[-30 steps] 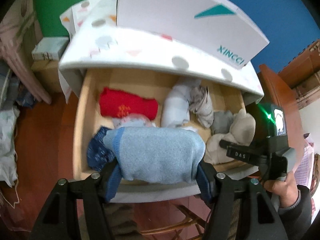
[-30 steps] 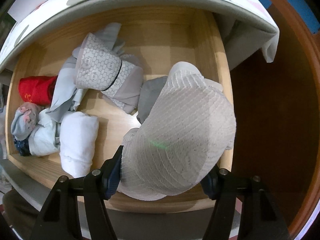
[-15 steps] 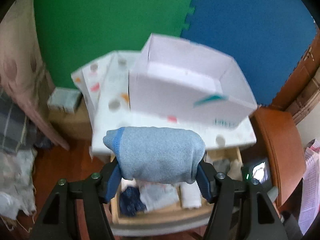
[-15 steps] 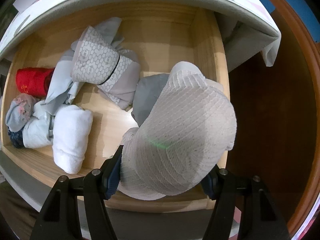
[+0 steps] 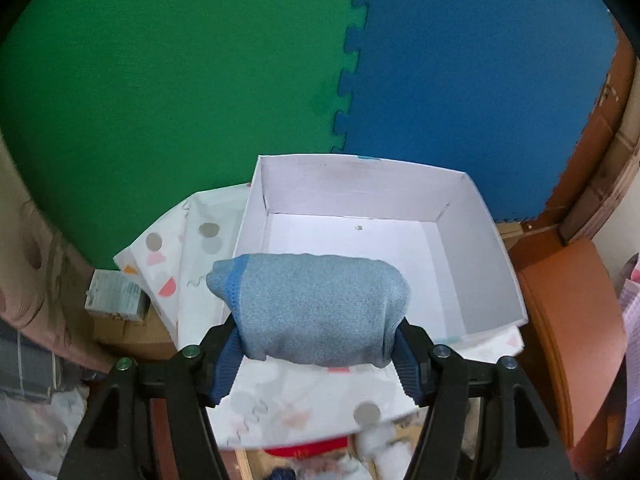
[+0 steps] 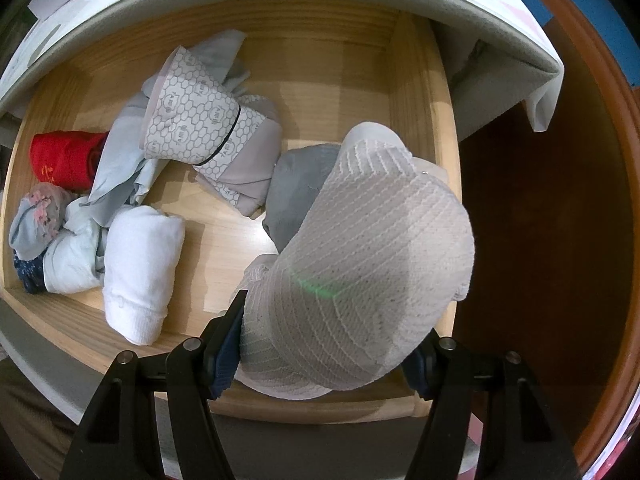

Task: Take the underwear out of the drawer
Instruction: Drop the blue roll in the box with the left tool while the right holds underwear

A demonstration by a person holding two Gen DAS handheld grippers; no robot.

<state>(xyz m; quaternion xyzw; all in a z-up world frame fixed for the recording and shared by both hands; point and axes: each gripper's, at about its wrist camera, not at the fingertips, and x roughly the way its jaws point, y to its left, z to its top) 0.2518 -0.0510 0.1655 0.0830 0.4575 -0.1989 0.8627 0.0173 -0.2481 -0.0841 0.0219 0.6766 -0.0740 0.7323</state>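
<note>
- The left gripper (image 5: 316, 354) is clamping a rolled blue-grey underwear bundle (image 5: 312, 310) between its pads, jaws standing about midway because the roll is thick; the bundle is hanging in front of the fingers, just short of the white box (image 5: 486, 280) and above the spotted cloth (image 5: 192, 264) on the cabinet top.
- To finish this step well, I judge the roll should be carried forward past the box's near wall before the jaws are let go, so it is dropping inside rather than catching on the rim or sliding off onto the cloth.
- The grip is sitting across the roll's middle, which looks good for keeping it from unrolling; squeezing no harder seems wise.
- The right gripper (image 6: 320, 354) is pointing down into the drawer (image 6: 416, 112) and is holding a white ribbed underwear bundle (image 6: 360, 280) between its pads; whether that bundle is hanging free of the drawer floor I cannot tell.
- It is probably best to be lifting this one straight up, clear of the drawer's front edge and the cabinet lip ahead.
- The white box is showing only a bare floor.
- The drawer, ahead and to the left of the right gripper, is holding a red roll (image 6: 64, 158), a white roll (image 6: 138, 268), a honeycomb-patterned piece (image 6: 200, 116), a grey piece (image 6: 298, 184) touching the held bundle, and several pale bundles in the far-left corner.
</note>
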